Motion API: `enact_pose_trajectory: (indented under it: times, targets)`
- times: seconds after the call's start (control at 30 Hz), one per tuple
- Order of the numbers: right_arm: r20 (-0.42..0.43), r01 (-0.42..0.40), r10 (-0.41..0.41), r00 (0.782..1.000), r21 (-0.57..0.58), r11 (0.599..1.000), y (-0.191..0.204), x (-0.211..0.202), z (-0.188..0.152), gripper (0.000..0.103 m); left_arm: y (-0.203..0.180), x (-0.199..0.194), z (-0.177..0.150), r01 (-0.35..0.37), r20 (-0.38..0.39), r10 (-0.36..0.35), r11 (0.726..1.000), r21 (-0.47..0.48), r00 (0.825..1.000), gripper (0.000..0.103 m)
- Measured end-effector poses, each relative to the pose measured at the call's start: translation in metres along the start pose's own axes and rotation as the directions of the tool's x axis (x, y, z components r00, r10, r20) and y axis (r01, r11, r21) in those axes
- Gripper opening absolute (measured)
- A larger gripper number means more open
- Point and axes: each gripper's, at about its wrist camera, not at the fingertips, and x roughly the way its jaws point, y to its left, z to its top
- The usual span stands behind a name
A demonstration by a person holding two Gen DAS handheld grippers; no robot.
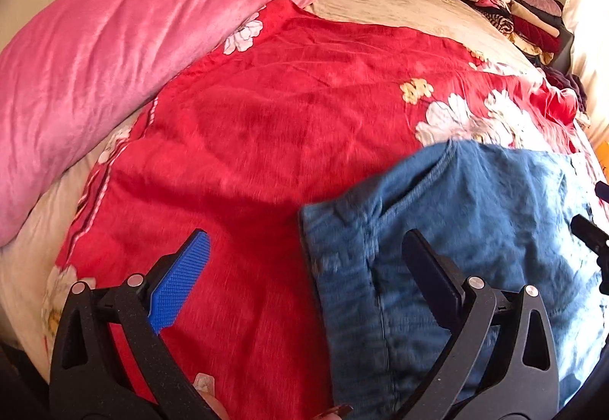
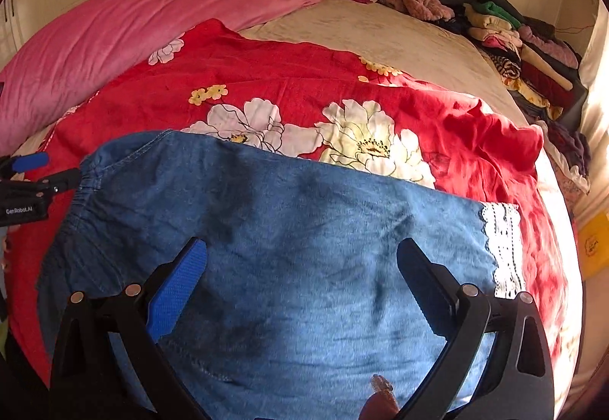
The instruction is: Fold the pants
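Blue denim pants [image 2: 289, 252] flat on red floral blanket [image 2: 304, 77], white lace hem; both claws wide, empty.

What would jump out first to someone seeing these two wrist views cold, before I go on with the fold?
The blue denim pants fill the near foreground, spread on a red floral blanket, with a white lace trim at their right end. Both grippers hang open: the right gripper above the denim, the left gripper straddling its waistband edge. Behind lie a bulky pink quilt on the left and a row of folded clothes at far right.
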Motion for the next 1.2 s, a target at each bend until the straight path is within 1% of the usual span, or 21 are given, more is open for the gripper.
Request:
enact_pose_trajectory:
  times: [0.1,0.17,0.27,0.3,0.37,0.43,0.5,0.53,0.57,0.6,0.67,0.7,0.8,0.93,0.97,1.0,1.03,1.1,1.13,1.17,1.2]
  targets:
    - [-0.017,-0.036,0.035,0.999,-0.018,0.999,-0.001,0.016,0.014,0.099,-0.002,0.014,0.012,0.032,-0.010,-0.032,0.999,0.013,0.999,0.095]
    - [-0.028,-0.036,0.035,0.999,-0.035,0.999,-0.001,0.026,0.024,0.099,-0.005,0.021,0.019,0.040,-0.006,-0.040,0.999,0.026,0.999,0.095]
    - [-0.025,-0.012,0.010,1.000,-0.098,0.995,0.002,0.038,0.034,0.099,-0.005,0.021,0.024,0.089,0.057,-0.090,0.996,0.021,0.994,0.095]
    - [-0.027,-0.013,0.010,1.000,-0.116,0.993,0.003,0.042,0.037,0.099,-0.005,0.022,0.026,0.100,0.063,-0.101,0.995,0.019,0.993,0.095]
    - [-0.035,-0.027,0.023,0.999,-0.142,0.989,0.005,0.050,0.042,0.099,-0.009,0.028,0.027,0.091,0.057,-0.093,0.995,0.044,0.994,0.095]
    - [-0.043,-0.044,0.038,0.998,-0.154,0.987,0.007,0.056,0.046,0.099,-0.014,0.033,0.026,0.043,0.054,-0.048,0.995,0.089,0.997,0.095]
    - [-0.050,-0.047,0.039,0.998,-0.171,0.984,0.012,0.064,0.052,0.099,-0.020,0.039,0.023,0.042,0.046,-0.048,0.991,0.124,0.998,0.093]
    - [-0.054,-0.043,0.034,0.998,-0.182,0.982,0.015,0.068,0.054,0.099,-0.022,0.040,0.022,0.046,0.041,-0.052,0.990,0.133,0.998,0.089]
    - [-0.058,-0.041,0.031,0.998,-0.196,0.980,0.018,0.071,0.056,0.099,-0.023,0.043,0.021,0.057,0.035,-0.063,0.988,0.146,0.997,0.072]
    - [-0.061,-0.039,0.026,0.998,-0.211,0.977,0.021,0.074,0.058,0.099,-0.025,0.047,0.019,0.093,0.015,-0.097,0.983,0.158,0.995,0.044]
    - [-0.059,-0.030,0.016,0.998,-0.241,0.970,0.028,0.079,0.060,0.099,-0.022,0.054,0.016,0.195,-0.016,-0.194,0.973,0.124,0.981,0.020]
    - [-0.060,-0.031,0.016,0.998,-0.255,0.966,0.032,0.080,0.061,0.099,-0.021,0.054,0.015,0.197,-0.010,-0.198,0.973,0.116,0.980,0.013]
    - [-0.056,-0.034,0.017,0.998,-0.303,0.952,0.041,0.083,0.061,0.099,-0.027,0.043,0.012,0.175,0.017,-0.180,0.971,0.162,0.983,0.006]
    - [-0.067,-0.049,0.026,0.997,-0.367,0.929,0.050,0.085,0.059,0.097,-0.028,0.007,0.004,0.204,0.070,-0.222,0.958,0.201,0.973,0.005]
    - [-0.061,-0.046,0.024,0.998,-0.382,0.923,0.052,0.085,0.059,0.095,-0.028,0.000,0.003,0.213,0.079,-0.233,0.955,0.205,0.969,0.005]
    - [-0.058,-0.051,0.031,0.998,-0.393,0.918,0.053,0.085,0.058,0.091,-0.029,-0.010,0.003,0.220,0.096,-0.245,0.952,0.211,0.965,0.005]
    - [-0.053,-0.057,0.039,0.998,-0.400,0.915,0.055,0.084,0.058,0.084,-0.029,-0.017,0.002,0.229,0.106,-0.255,0.949,0.215,0.961,0.005]
    - [-0.034,-0.054,0.044,0.998,-0.415,0.908,0.059,0.080,0.056,0.082,-0.031,-0.029,0.000,0.246,0.127,-0.278,0.943,0.223,0.952,0.005]
    - [-0.026,-0.058,0.052,0.998,-0.424,0.904,0.061,0.078,0.055,0.076,-0.033,-0.032,-0.001,0.246,0.131,-0.279,0.942,0.227,0.951,0.005]
    - [-0.017,-0.065,0.063,0.998,-0.433,0.899,0.064,0.076,0.053,0.066,-0.036,-0.034,-0.004,0.243,0.131,-0.279,0.940,0.238,0.951,0.005]
    - [-0.012,-0.076,0.079,0.997,-0.437,0.896,0.066,0.073,0.051,0.060,-0.038,-0.035,-0.006,0.240,0.130,-0.277,0.939,0.245,0.952,0.005]
